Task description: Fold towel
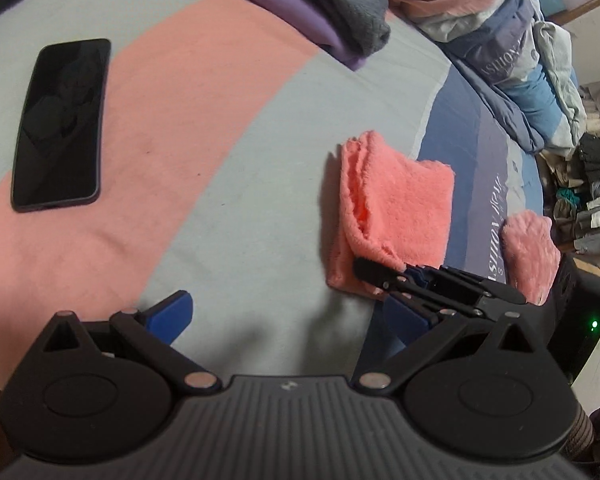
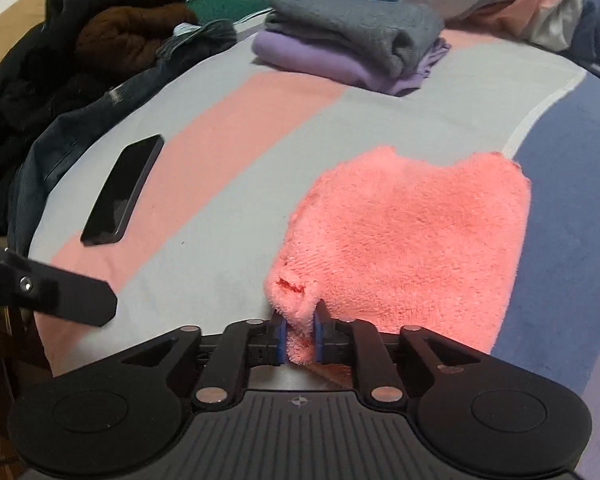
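A pink fluffy towel (image 2: 412,240) lies folded on the striped bed sheet (image 2: 228,240), its layered edges showing in the left wrist view (image 1: 396,208). My right gripper (image 2: 300,336) is shut on the towel's near left corner, with a bunch of pink cloth squeezed between the blue pads. In the left wrist view the right gripper (image 1: 380,280) reaches in from the right onto the towel's near edge. My left gripper (image 1: 288,316) hangs open over bare sheet just left of the towel, holding nothing. One of its fingers (image 2: 60,292) pokes in at the left of the right wrist view.
A black phone (image 1: 60,124) lies on the pink stripe to the left. Behind the towel sits a folded grey-on-purple stack (image 2: 352,44). Dark clothes (image 2: 80,52) are heaped at the far left, crumpled bedding (image 1: 500,40) at the back right. Floor clutter (image 1: 588,184) lies beyond the bed's right edge.
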`<state>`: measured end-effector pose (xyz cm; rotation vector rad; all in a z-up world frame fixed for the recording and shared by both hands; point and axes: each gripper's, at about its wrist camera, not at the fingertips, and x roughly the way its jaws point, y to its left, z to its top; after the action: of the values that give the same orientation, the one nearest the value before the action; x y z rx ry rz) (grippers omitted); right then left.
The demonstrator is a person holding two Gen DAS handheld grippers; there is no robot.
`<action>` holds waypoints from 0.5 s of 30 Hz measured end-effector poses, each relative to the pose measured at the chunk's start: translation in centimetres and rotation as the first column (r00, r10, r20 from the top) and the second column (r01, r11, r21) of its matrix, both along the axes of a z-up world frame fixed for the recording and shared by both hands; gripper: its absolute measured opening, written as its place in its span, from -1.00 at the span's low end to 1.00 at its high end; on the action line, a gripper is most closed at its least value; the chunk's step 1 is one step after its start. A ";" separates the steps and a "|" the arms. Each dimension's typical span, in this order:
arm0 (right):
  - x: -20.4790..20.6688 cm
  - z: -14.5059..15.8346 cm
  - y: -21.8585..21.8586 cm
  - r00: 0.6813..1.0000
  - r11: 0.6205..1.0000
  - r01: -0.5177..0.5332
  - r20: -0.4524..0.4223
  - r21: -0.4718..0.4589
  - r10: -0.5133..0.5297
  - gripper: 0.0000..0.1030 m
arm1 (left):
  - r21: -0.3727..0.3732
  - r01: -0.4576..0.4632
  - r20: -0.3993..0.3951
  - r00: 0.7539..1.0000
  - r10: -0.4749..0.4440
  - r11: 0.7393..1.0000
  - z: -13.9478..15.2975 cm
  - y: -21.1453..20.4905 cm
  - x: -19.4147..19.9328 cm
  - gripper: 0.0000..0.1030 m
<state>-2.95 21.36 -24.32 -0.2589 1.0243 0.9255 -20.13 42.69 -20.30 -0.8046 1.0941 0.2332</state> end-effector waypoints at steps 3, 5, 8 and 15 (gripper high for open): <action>-0.2 1.3 -0.5 0.999 0.998 -0.026 0.026 0.049 0.025 -0.34 | -0.006 0.012 0.006 1.000 -0.012 1.000 -0.1 0.2 0.2 0.99; -0.4 2.3 -1.5 0.999 0.996 -0.011 0.041 0.086 0.008 -0.25 | -0.006 0.031 0.015 0.999 -0.031 0.999 0.2 0.1 0.2 0.99; -0.2 3.8 -4.8 0.992 0.986 0.106 0.050 0.132 -0.114 -0.17 | -0.009 0.072 0.045 0.996 -0.072 0.997 0.4 -0.3 1.4 0.99; 0.9 1.9 -8.3 0.970 0.973 0.231 0.066 0.025 -0.232 -0.14 | -0.004 0.188 0.093 0.978 -0.187 0.982 1.2 -2.2 5.5 0.99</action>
<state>-2.05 13.05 -22.39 -0.1512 0.9604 0.7085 -14.59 40.50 -19.14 -0.7117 1.0773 0.0291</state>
